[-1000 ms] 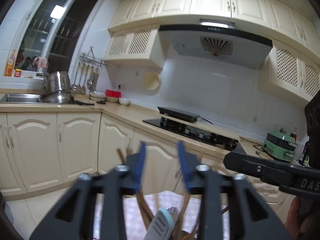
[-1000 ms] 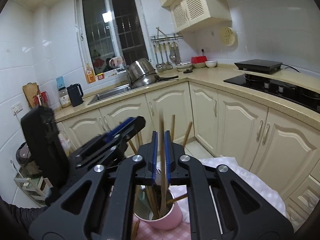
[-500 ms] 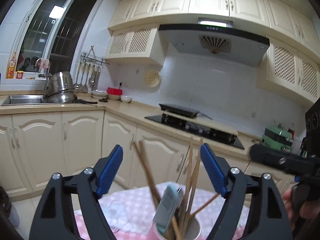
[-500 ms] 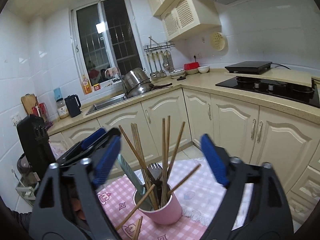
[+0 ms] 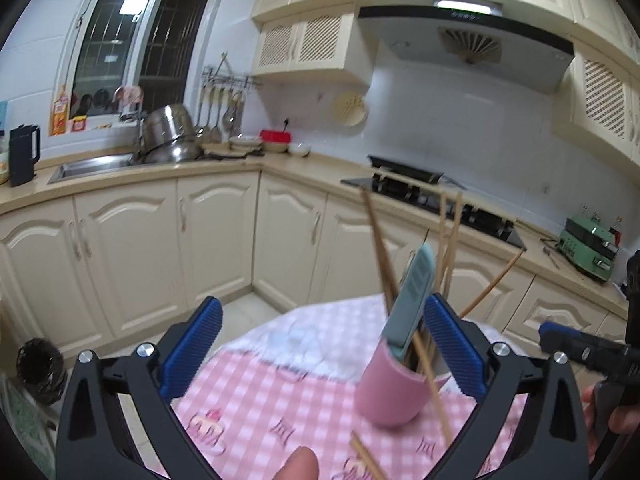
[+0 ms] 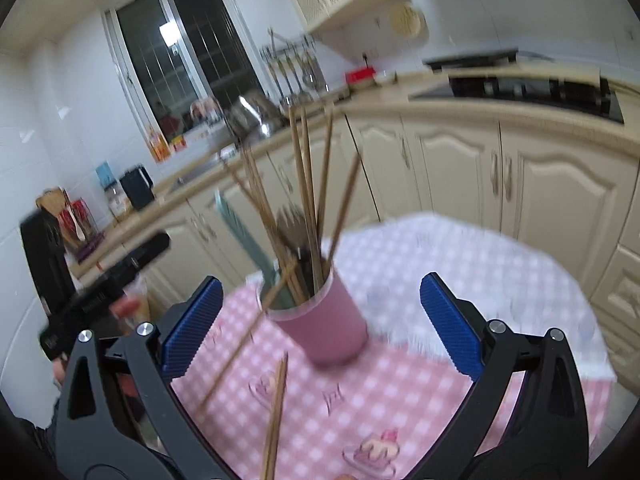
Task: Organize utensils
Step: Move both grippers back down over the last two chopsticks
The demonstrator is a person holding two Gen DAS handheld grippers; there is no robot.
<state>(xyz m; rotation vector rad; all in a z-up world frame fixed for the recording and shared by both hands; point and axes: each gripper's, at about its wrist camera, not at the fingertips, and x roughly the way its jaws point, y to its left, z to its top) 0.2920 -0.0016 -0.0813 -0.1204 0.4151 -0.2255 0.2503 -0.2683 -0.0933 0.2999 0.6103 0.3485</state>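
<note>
Wide apart and empty, both grippers hover by a crowded pink cup (image 6: 324, 320).
Left gripper (image 5: 318, 344) and right gripper (image 6: 320, 326), jaws just opened; leaning chopsticks (image 6: 308, 184) might snag and tip it.

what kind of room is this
A home kitchen, most likely. A gas hob sits in the counter under a range hood, a sink with stacked steel pots sits below the window, and cream cabinets run along the walls.

I see a pink-checked cloth-covered table (image 6: 440, 380) bearing a pink cylindrical cup (image 6: 324, 324) and loose wooden chopsticks (image 6: 276, 412).
</note>
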